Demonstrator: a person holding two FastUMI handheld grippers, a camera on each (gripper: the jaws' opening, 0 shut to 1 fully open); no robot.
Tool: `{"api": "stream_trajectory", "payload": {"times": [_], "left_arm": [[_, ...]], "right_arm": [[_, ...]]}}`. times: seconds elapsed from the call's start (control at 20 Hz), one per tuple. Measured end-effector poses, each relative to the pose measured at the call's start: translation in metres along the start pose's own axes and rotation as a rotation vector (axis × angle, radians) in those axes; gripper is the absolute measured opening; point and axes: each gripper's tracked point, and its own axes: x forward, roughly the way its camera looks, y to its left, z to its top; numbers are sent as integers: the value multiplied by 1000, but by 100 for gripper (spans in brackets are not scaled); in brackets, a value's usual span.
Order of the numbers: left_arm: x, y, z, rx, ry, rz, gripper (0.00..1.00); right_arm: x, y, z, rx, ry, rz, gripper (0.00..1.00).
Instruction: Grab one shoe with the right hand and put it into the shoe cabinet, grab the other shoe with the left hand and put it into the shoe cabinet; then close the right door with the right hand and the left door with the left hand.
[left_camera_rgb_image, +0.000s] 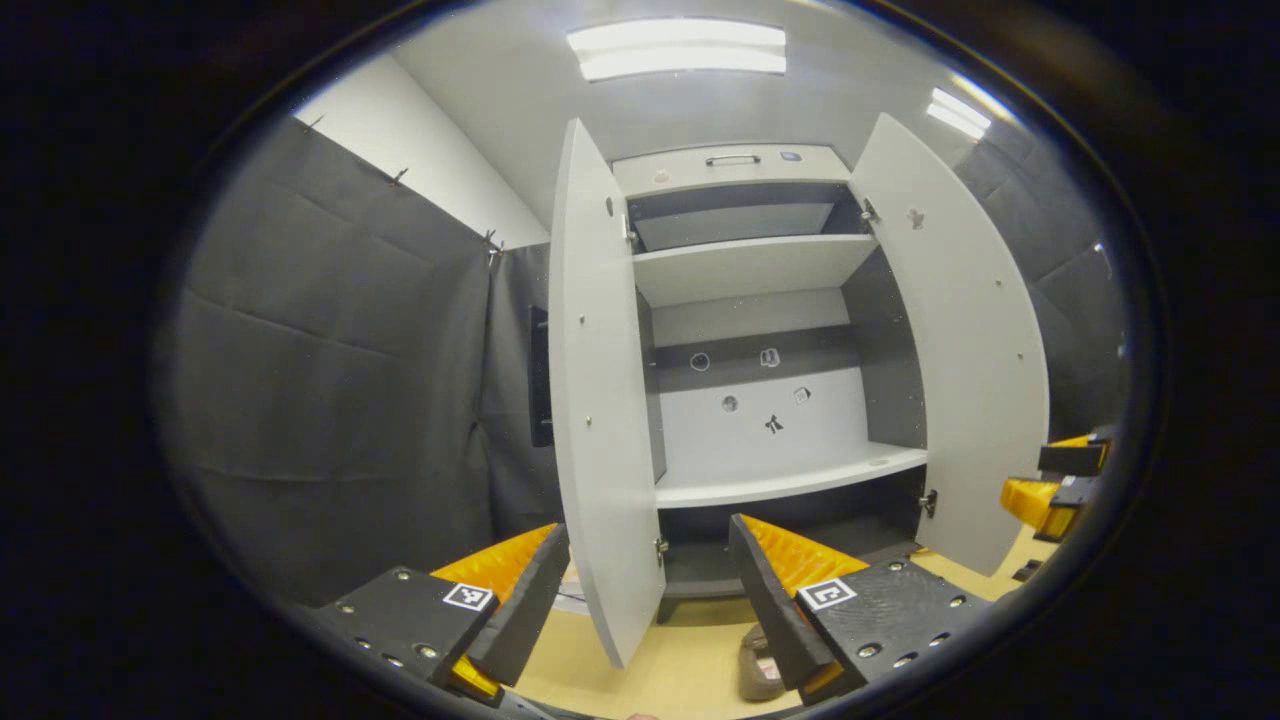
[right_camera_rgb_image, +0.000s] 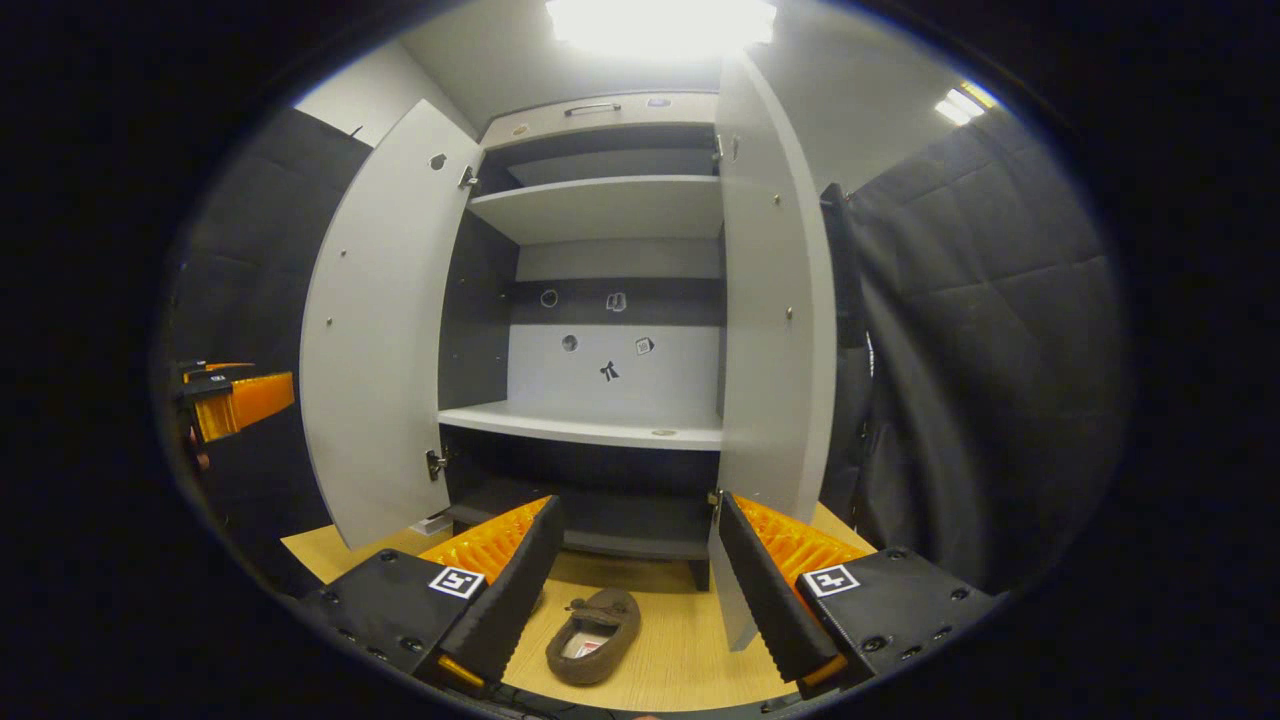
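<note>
1. Brown shoe lies on wood floor just in front of shoe cabinet, between right gripper fingers, untouched.
2. Both doors wide open: left door, right door (shelves bare).
3. Right gripper fingers spread apart, holding nothing.
4. Left gripper also spread, holding nothing; its view shows a shoe partly hidden behind one finger.

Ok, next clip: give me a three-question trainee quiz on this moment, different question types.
1. True or false: both doors of the shoe cabinet stand open.
2. The brown shoe lies: A on the middle shelf, B on the floor before the cabinet, C between shut fingers.
3. Fill in: the right gripper is ____, holding nothing.

Key: 1 true; 2 B; 3 open.
</note>
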Motion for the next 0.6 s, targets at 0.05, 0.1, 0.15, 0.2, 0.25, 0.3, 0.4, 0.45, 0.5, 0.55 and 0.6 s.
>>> {"api": "stream_trajectory", "payload": {"times": [0.05, 0.1, 0.15, 0.2, 0.25, 0.3, 0.4, 0.45, 0.5, 0.55, 0.6], "left_arm": [[1, -1, -3, -2, 4, 9, 99], [1, -2, -4, -6, 11, 20, 99], [3, -3, -5, -9, 14, 34, 99], [4, -3, -5, -12, 11, 46, 99], [5, -3, -6, -15, 10, 57, 99], [5, -4, -7, -17, 19, 62, 99], [2, -6, -10, -5, 27, 67, 94], [2, -7, -12, 7, 25, 75, 99], [3, -7, -12, 18, 24, 83, 99], [3, -6, -14, 22, 26, 88, 99], [4, -6, -16, 22, 31, 89, 94]], "right_arm": [[5, 7, -9, 5, 24, 27, 100], [10, 13, -22, 9, 53, 48, 100], [15, 17, -34, 8, 88, 65, 100], [21, 23, -46, 9, 118, 84, 100], [26, 26, -56, 14, 145, 99, 100], [31, 30, -68, 19, 176, 111, 100], [39, 37, -88, 31, 238, 130, 100], [44, 41, -98, 36, 269, 141, 100], [48, 45, -109, 41, 301, 153, 100], [52, 49, -120, 46, 336, 165, 100], [56, 53, -130, 52, 367, 174, 100]]}}
